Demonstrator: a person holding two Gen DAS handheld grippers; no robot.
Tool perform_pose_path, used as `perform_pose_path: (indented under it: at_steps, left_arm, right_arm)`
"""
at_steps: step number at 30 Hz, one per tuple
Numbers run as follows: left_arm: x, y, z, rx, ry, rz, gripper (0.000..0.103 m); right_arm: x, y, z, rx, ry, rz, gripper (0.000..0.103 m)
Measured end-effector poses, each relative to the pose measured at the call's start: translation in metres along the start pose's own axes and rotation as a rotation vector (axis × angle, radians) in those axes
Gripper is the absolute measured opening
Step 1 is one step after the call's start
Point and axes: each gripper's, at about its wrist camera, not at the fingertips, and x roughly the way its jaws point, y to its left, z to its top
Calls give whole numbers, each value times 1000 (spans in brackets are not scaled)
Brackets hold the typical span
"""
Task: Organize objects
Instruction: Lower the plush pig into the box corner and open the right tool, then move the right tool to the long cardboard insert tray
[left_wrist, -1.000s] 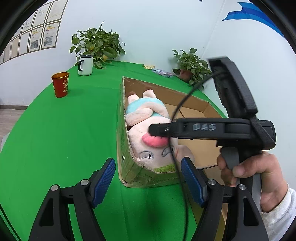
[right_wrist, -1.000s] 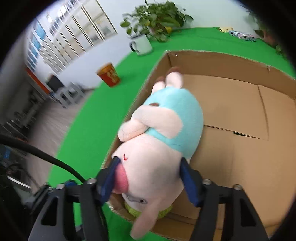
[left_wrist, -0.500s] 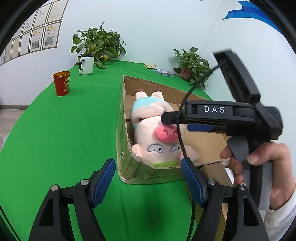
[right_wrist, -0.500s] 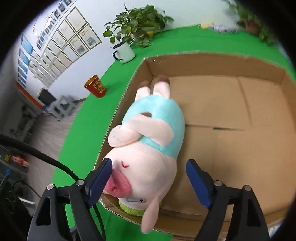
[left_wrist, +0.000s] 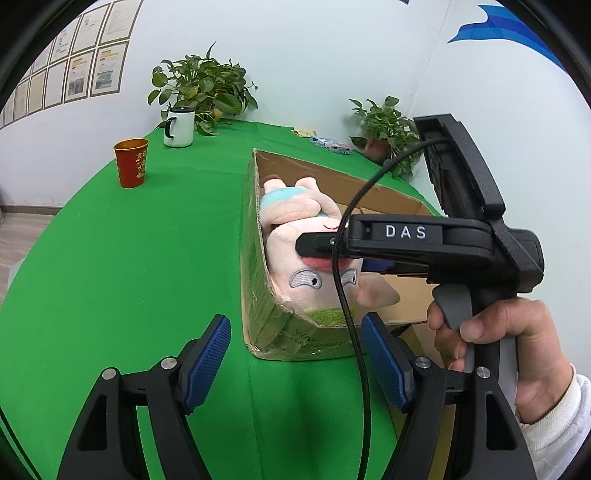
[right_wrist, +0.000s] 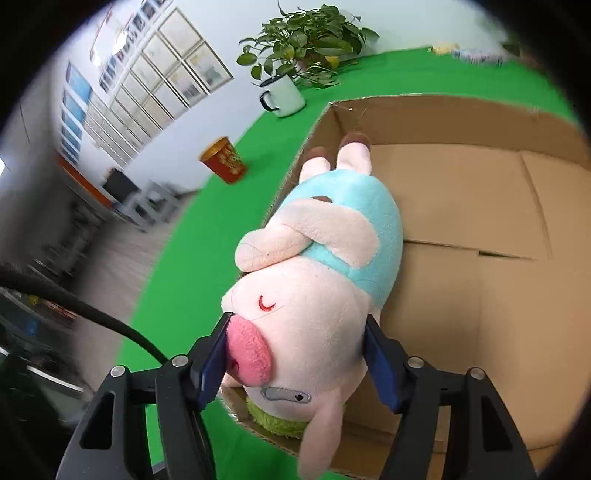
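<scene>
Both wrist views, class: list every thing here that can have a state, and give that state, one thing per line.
Cardboard box: open-topped, holding the toy.
Plush pig: lying in the box along its wall, head at the near corner.
Right gripper: jaws just closing, pads pressing on the pig's head.
Left gripper: open, empty, outside the box.
Red cup: upright.
White mug: upright.

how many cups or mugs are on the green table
2. A red paper cup stands on the green table, left of the cardboard box. A white mug sits farther back, in front of the big potted plant. The box may hide more.
</scene>
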Motion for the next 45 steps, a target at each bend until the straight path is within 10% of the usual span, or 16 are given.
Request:
perform_pose_path:
  at_steps: [9, 19, 45]
  left_arm:
    - [2, -6, -2, 21, -6, 6, 72]
    - [-20, -34, 0, 94, -78, 38, 78]
    - [-96, -77, -56, 96, -47, -56, 78]
  right_arm:
    - [-4, 5, -6, -8, 18, -60, 86]
    - [-114, 2, -64, -122, -232, -396, 94]
    - [-144, 32, -208, -135, -179, -339, 94]
